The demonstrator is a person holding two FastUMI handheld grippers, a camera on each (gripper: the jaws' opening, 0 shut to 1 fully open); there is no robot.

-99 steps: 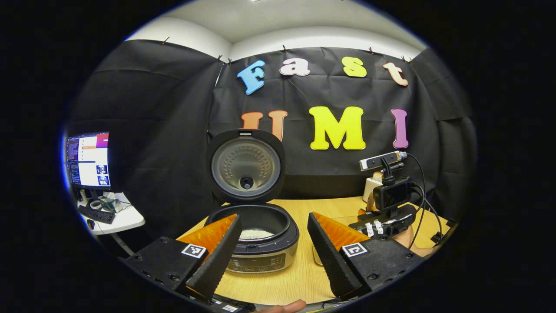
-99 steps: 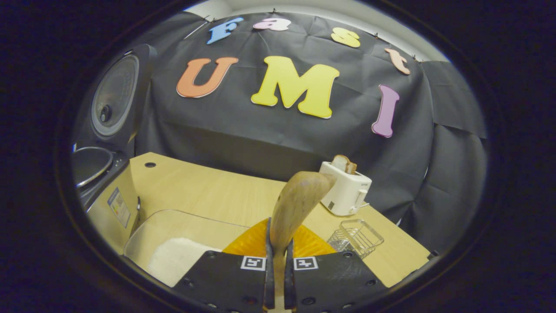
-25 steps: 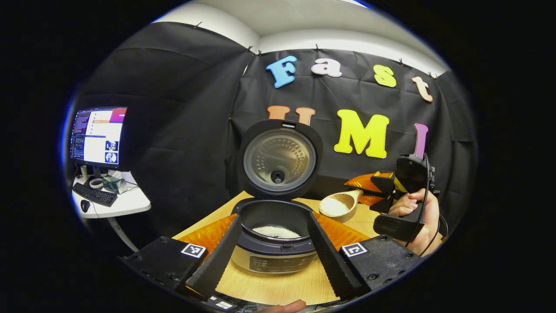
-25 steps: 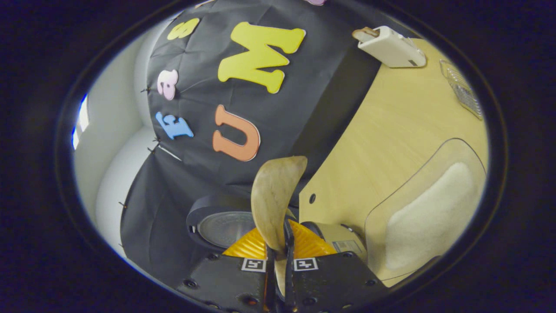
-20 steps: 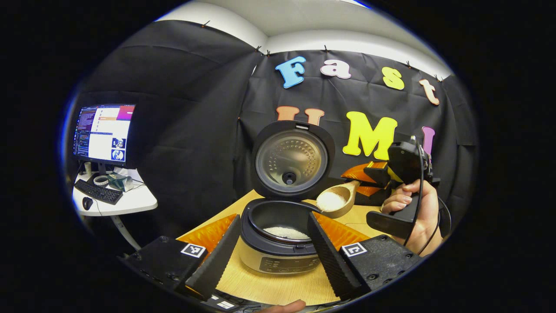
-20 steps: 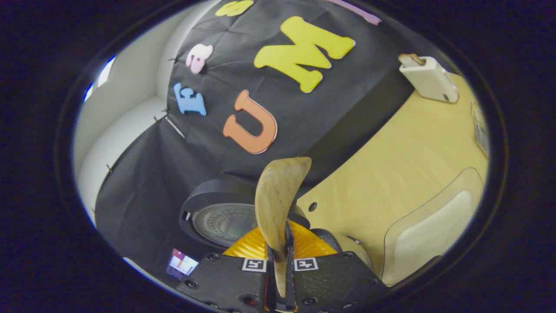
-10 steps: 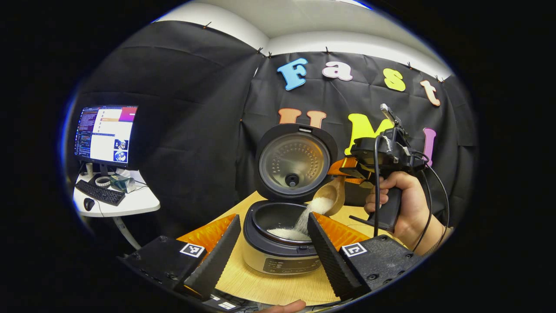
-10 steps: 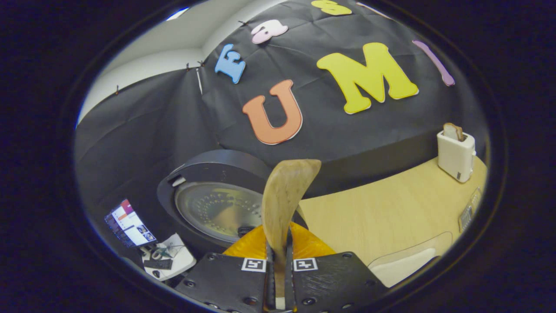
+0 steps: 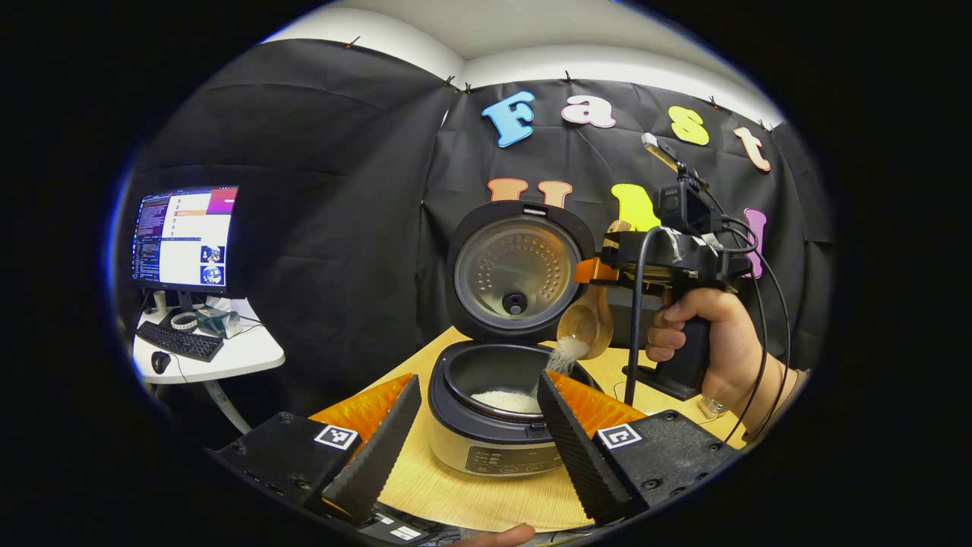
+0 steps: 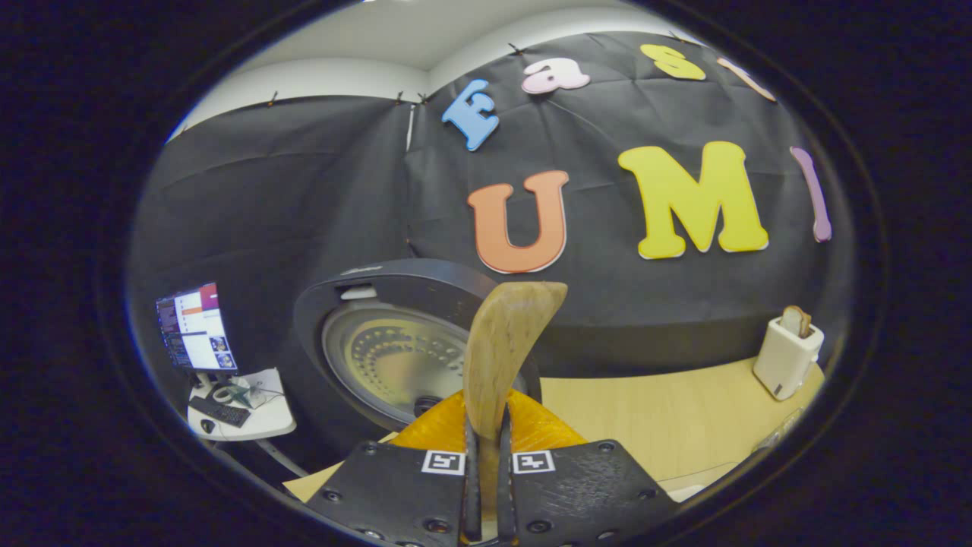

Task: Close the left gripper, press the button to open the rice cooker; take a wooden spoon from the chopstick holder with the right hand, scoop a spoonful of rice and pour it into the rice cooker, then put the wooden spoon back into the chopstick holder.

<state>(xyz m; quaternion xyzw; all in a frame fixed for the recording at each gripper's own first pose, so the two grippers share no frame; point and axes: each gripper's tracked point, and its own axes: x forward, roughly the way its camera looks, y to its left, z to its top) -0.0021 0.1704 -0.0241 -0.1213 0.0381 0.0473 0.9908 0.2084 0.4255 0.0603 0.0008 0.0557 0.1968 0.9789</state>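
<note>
Light wooden worktop [image 9: 486, 497] carries everything. On it, at 6 o'clock in my left gripper view, sits the round black-and-silver rice cooker [image 9: 497, 425]; its lid [image 9: 520, 273] stands upright at 12 o'clock behind the pot, so the mouth is free for pouring. A mound of white rice [image 9: 503, 399] lies in the pot.

My right tongs [image 10: 486, 486] are clamped flat on the handle of the pale wooden spoon [image 10: 501, 357], both fingers pressing it. In the left gripper view the spoon's bowl [image 9: 586, 323] hangs tipped at the pot's 2 o'clock rim, grains spilling down; I judge the tilt is there to empty it.

My left tongs [image 9: 478, 437] are spread wide, holding nothing, framing the cooker.

White toaster [image 10: 786, 357] at 3 o'clock in the right gripper view.

Cooker panel markings too small to read.
</note>
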